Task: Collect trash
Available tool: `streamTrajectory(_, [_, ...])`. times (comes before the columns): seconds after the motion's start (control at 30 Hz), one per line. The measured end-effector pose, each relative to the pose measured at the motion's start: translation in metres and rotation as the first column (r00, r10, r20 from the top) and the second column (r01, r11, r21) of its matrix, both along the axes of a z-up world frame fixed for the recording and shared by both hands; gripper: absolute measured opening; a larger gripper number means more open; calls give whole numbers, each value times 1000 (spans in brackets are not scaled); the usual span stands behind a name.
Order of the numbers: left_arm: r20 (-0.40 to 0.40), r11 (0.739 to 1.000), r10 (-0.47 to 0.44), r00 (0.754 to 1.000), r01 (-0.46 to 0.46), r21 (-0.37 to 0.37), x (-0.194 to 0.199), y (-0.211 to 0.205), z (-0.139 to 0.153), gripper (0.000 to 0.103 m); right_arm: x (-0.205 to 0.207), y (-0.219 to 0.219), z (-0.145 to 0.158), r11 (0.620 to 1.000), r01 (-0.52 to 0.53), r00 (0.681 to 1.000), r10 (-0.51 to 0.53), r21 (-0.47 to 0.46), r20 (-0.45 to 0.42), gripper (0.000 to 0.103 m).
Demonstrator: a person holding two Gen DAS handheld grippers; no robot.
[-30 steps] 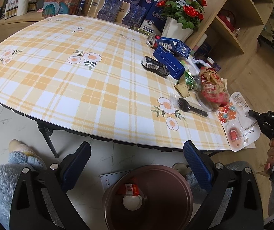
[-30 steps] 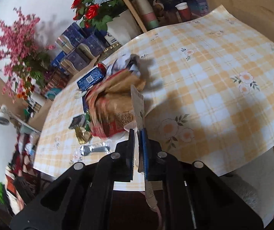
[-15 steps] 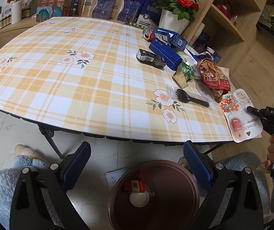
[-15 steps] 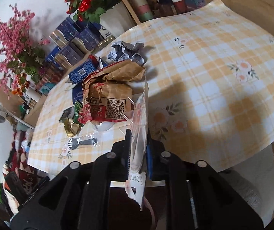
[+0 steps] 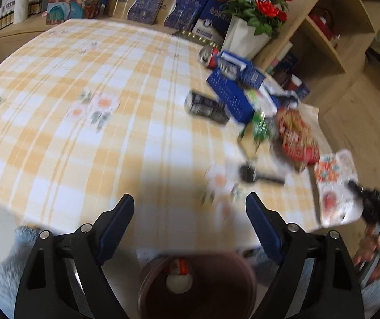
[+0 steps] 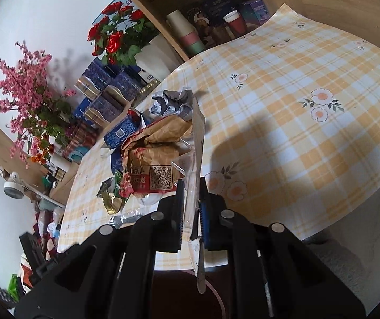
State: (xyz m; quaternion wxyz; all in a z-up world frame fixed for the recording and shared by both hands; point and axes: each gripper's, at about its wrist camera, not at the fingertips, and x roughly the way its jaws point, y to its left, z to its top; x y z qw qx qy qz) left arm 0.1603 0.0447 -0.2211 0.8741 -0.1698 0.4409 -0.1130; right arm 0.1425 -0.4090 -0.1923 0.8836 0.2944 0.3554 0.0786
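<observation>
Since the earlier frames my left gripper [image 5: 188, 214] has travelled up over the table edge, so the yellow plaid floral tablecloth [image 5: 126, 122] now fills the gap between its fingers where bare floor showed before. Its jaws have just been closing a little but stand wide apart with nothing between them. The left view is motion-blurred.

Below that gripper, at the bottom of the left view, I see the round dark brown bin [image 5: 198, 287] with a white cup and a small red scrap inside.

My right gripper [image 6: 191, 207] is clamped on a flat clear plastic package with a white printed card back [image 6: 197, 143]. I see it edge-on in the right view; in the left view the same package [image 5: 334, 186] juts out past the table's right edge.

Remaining trash lies along the right side of the table: a crumpled red-and-brown paper food bag [image 6: 150, 164], a black plastic fork [image 5: 259, 176], a green-and-gold foil wrapper [image 5: 259, 130], a dark crushed can [image 5: 206, 106] and blue cardboard boxes [image 5: 232, 95].
</observation>
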Motion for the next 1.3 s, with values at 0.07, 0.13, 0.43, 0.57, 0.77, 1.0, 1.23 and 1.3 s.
streamTrajectory(0.07, [15,1000,-7,1000,7,4,18,-8,9,84,2,-1,-2,1000,-3,1000,3,4,-3,14])
streamTrajectory(0.13, [26,999,-18,1000,17,31,35,-18,14,84,4,-1,-5,1000,-5,1000,5,16,-4,14])
streamTrajectory(0.43, [9,959,-110,994,104,263,114,-73,3,84,7,0,-10,1000,-10,1000,10,25,-9,14])
streamTrajectory(0.57, [-10,946,-101,995,100,308,140,-80,-7,84,11,-2,-10,1000,-8,1000,9,24,-13,14])
streamTrajectory(0.77, [-16,951,-42,999,45,306,164,-73,-9,84,17,-1,-10,1000,-7,1000,7,14,-21,14])
streamTrajectory(1.0, [-42,972,-19,999,29,232,166,-56,-17,84,19,5,-8,1000,-18,1000,18,-10,-23,14])
streamTrajectory(1.23, [-45,931,-94,995,104,349,164,-77,-25,84,21,13,-2,999,-32,999,31,-33,-25,14])
streamTrajectory(1.3, [-43,933,-102,994,111,342,163,-79,-22,65,20,16,2,999,-35,999,35,-38,-18,14])
